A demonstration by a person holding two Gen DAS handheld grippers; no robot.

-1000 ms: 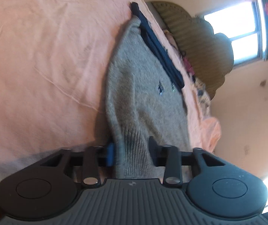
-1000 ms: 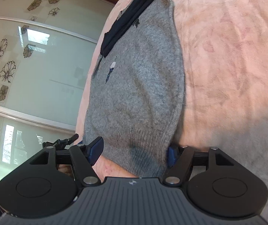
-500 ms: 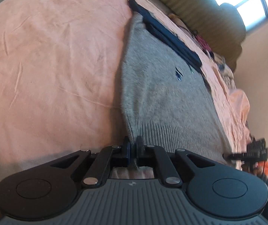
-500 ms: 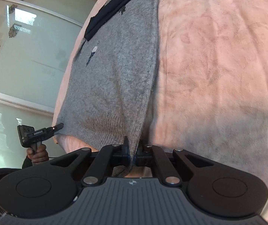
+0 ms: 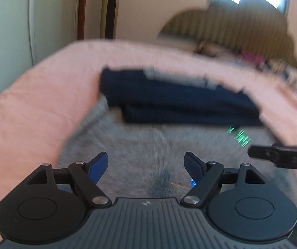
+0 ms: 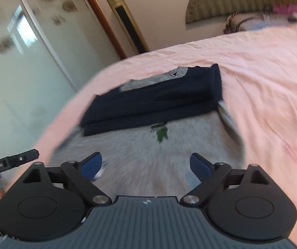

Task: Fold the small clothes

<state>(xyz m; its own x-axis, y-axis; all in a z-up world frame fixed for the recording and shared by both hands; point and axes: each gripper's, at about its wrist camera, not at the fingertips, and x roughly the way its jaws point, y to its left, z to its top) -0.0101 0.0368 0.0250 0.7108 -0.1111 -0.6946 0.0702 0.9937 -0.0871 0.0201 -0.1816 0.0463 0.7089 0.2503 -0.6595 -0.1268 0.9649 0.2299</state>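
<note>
Pink bed sheet (image 5: 34, 103) fills the left view: left hand-held gripper (image 5: 146, 167) has just opened, empty, above the grey sweater (image 5: 148, 145), navy band at twelve o'clock. Right view: right hand-held gripper (image 6: 146, 165) likewise just opened, empty; one fold looks done, more remain.
</note>
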